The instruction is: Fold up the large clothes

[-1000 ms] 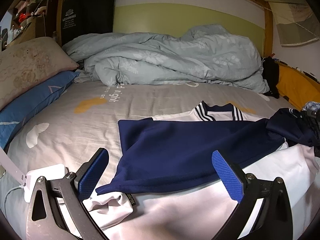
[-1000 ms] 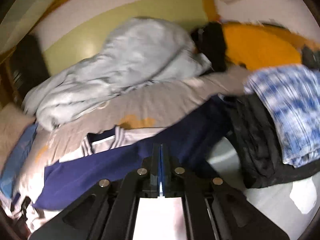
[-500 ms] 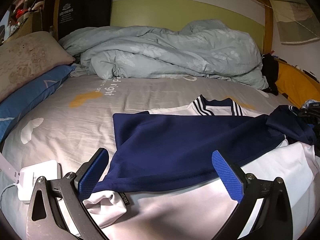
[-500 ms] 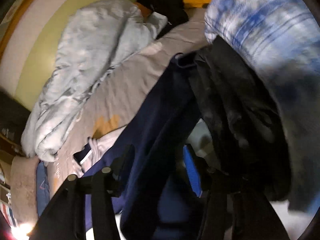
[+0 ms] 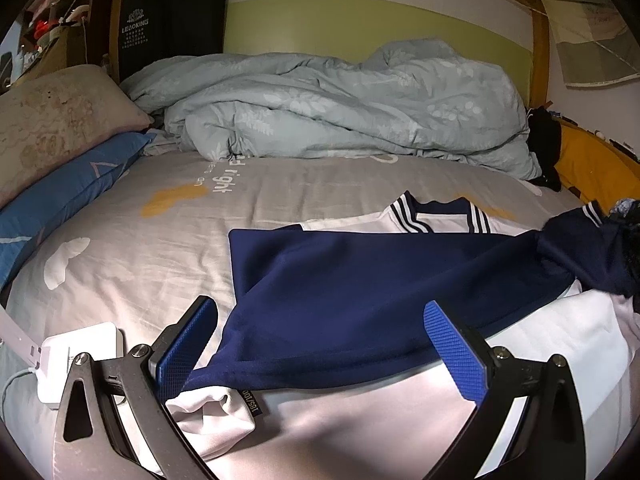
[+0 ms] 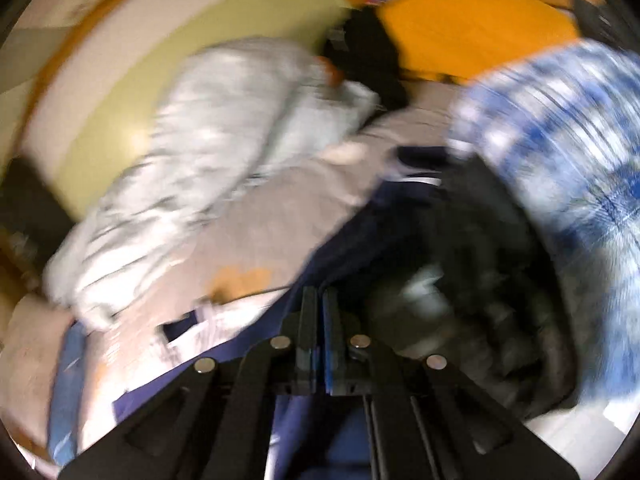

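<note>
the navy and white shirt (image 5: pixel 360 292) lies long across the bed's near edge, just ahead of the wide-open, empty left gripper (image 5: pixel 320 344), while the right gripper (image 6: pixel 319 316), jaws together, seems pinched on its far-right sleeve.

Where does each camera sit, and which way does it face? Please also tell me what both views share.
Left wrist: on the left gripper, facing across the bed to the quilt; its open fingers frame the navy-and-white jacket.
Right wrist: on the right gripper, tilted and blurred, jaws shut, facing the dark clothes pile.
Shared: jacket, quilt, grey bedsheet.
</note>
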The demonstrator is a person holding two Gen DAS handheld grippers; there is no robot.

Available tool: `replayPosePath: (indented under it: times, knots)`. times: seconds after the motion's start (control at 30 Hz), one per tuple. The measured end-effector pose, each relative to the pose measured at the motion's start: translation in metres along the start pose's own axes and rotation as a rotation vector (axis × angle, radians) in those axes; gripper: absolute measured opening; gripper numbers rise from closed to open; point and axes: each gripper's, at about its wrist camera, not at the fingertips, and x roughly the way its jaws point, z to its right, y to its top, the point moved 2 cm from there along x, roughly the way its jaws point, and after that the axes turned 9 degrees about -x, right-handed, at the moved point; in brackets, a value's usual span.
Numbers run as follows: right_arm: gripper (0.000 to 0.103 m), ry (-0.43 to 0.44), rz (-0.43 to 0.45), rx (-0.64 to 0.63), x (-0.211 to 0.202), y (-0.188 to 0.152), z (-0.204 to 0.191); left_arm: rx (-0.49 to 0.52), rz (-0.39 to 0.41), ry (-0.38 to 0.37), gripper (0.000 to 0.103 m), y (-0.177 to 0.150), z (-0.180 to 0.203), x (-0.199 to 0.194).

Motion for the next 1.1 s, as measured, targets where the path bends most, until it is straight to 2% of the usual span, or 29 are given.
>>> replayPosePath:
  times: [0.13, 0.23, 0.33, 0.43, 0.47, 0.53, 0.6, 0.63, 0.67, 0.73, 0.77, 0.8, 0.83, 0.87, 1.0, 1.1]
  knots:
    - [0.002, 0.182, -0.02, -0.175, -0.028, -0.028, -0.066, 0.003, 0.005, 0.0, 0.103, 0.0, 0.001, -0.002]
    - [0.002, 0.282, -0.098, -0.269, -0.033, -0.069, -0.105, 0.003, 0.009, -0.001, 0.103, 0.0, 0.001, -0.004]
    - [0.002, 0.252, -0.162, -0.355, -0.025, -0.112, -0.122, -0.002, 0.013, -0.009, 0.103, 0.001, 0.0, -0.008]
    - [0.004, 0.199, -0.216, -0.394, -0.014, -0.145, -0.12, -0.003, 0.019, -0.017, 0.103, 0.002, 0.0, -0.012]
    - [0.004, 0.178, -0.221, -0.414, -0.014, -0.152, -0.12, -0.004, 0.021, -0.018, 0.103, 0.002, 0.0, -0.013]
    - [0.004, 0.168, -0.176, -0.475, -0.029, -0.156, -0.121, -0.006, 0.025, -0.018, 0.103, 0.003, 0.0, -0.015]
    - [0.014, 0.171, -0.119, -0.504, -0.046, -0.15, -0.12, -0.013, 0.025, -0.02, 0.103, 0.004, -0.001, -0.015]
    - [0.026, 0.159, -0.099, -0.489, -0.052, -0.142, -0.116, -0.018, 0.023, -0.021, 0.103, 0.005, -0.002, -0.014]
    - [0.032, 0.145, -0.078, -0.464, -0.056, -0.13, -0.11, -0.022, 0.021, -0.022, 0.103, 0.005, -0.002, -0.013]
    - [0.032, 0.099, -0.048, -0.425, -0.056, -0.106, -0.098, -0.026, 0.016, -0.023, 0.103, 0.004, -0.003, -0.012]
    - [0.034, 0.05, -0.034, -0.393, -0.055, -0.091, -0.087, -0.025, 0.015, -0.022, 0.103, 0.004, -0.002, -0.011]
    - [0.037, 0.024, -0.029, -0.363, -0.052, -0.081, -0.079, -0.022, 0.015, -0.02, 0.103, 0.003, -0.002, -0.011]
    - [0.045, -0.003, -0.031, -0.316, -0.047, -0.07, -0.069, -0.018, 0.016, -0.018, 0.103, 0.003, -0.001, -0.011]
    - [0.053, -0.034, -0.049, -0.264, -0.037, -0.059, -0.057, -0.014, 0.017, -0.016, 0.103, 0.003, 0.0, -0.011]
    - [0.055, -0.057, -0.181, -0.118, 0.009, -0.035, -0.021, -0.002, 0.018, -0.014, 0.103, 0.002, 0.004, -0.01]
    - [0.06, -0.097, -0.225, -0.04, 0.041, -0.025, -0.005, 0.006, 0.012, -0.009, 0.103, -0.001, 0.004, -0.008]
